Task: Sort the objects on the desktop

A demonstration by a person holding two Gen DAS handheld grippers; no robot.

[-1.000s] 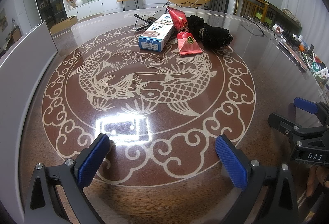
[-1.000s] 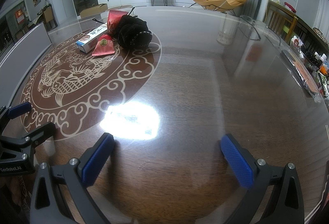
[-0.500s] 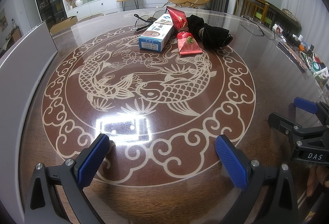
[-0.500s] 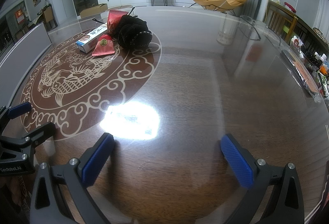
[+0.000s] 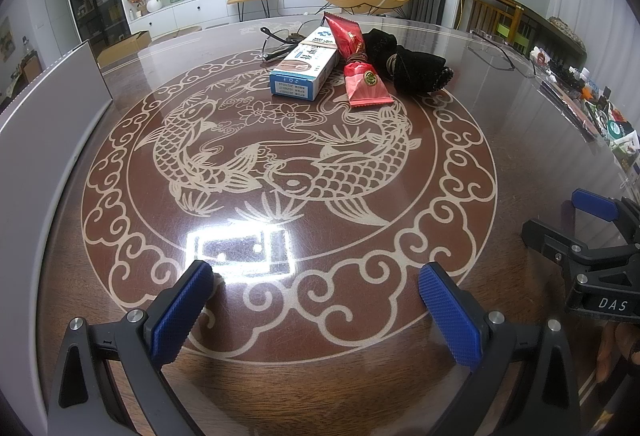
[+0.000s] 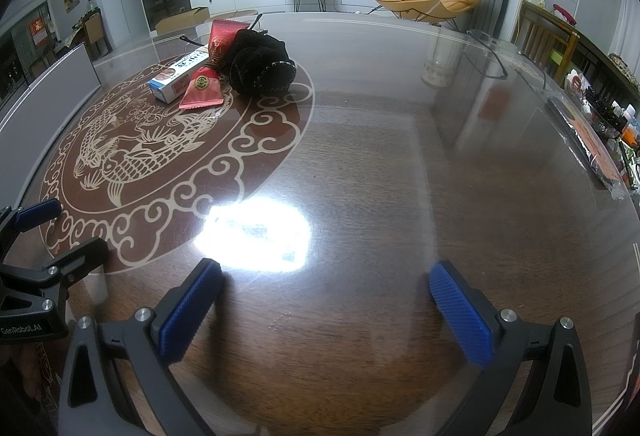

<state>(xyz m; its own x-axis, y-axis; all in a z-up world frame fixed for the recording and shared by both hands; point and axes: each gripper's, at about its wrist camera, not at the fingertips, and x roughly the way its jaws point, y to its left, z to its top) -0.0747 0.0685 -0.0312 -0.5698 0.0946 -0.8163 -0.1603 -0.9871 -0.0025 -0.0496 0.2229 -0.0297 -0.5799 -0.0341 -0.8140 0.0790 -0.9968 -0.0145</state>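
Both tongs, left [image 5: 316, 300] and right [image 6: 326, 302], are gaping empty over the glossy wooden counter [image 6: 380, 172]; far off, a white-blue cardboard box [image 5: 303, 68], red foil packets [image 5: 366, 82] and black fabric pouch [image 5: 416, 70] are touching.

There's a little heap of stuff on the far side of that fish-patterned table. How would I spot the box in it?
Find the round carp-and-cloud design on the glossy dark wooden table; a small pile sits at its far rim. The long white-and-blue cardboard box lies at the pile's left, beside the red foil packet and the black cloth bundle. It is the only hard-edged, rectangular item there.
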